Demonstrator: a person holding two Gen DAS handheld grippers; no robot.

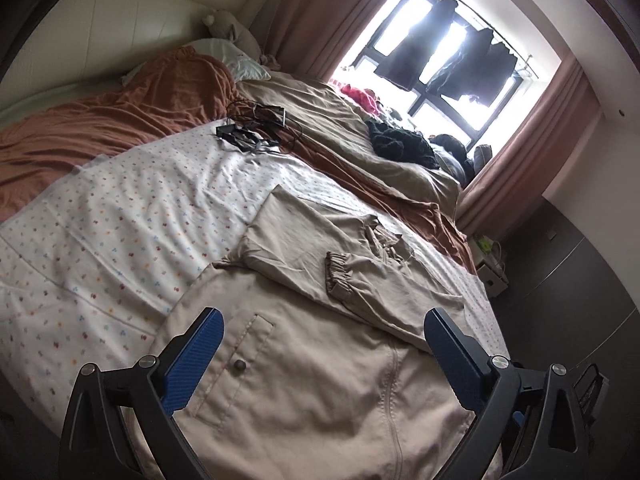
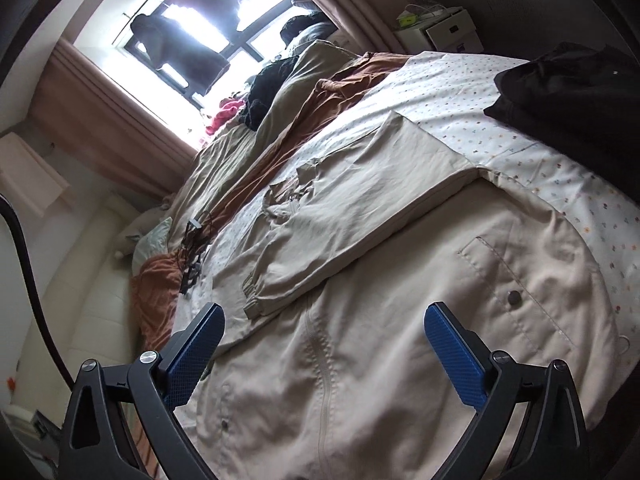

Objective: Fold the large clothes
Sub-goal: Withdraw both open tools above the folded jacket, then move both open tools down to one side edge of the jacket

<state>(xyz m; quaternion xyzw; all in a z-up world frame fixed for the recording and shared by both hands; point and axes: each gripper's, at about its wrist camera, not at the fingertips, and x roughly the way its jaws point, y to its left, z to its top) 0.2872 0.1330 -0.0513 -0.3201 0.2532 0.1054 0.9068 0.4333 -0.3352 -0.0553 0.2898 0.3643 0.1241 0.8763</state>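
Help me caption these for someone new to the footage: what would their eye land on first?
Most likely the pale beige zip-front jacket spread across the near part of the bed, both sleeves folded over its chest. Next, the bright window at the far side, with dark garments hanging on a rail before it. In front, the left gripper and right gripper hang open above the jacket, nothing between their blue pads.

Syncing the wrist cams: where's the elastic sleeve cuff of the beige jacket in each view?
Left wrist: elastic cuff, centre, above and between the open fingers.
Right wrist: elastic cuff, lower left of centre, just above the picture-left finger.
Shared landmark: jacket zipper.
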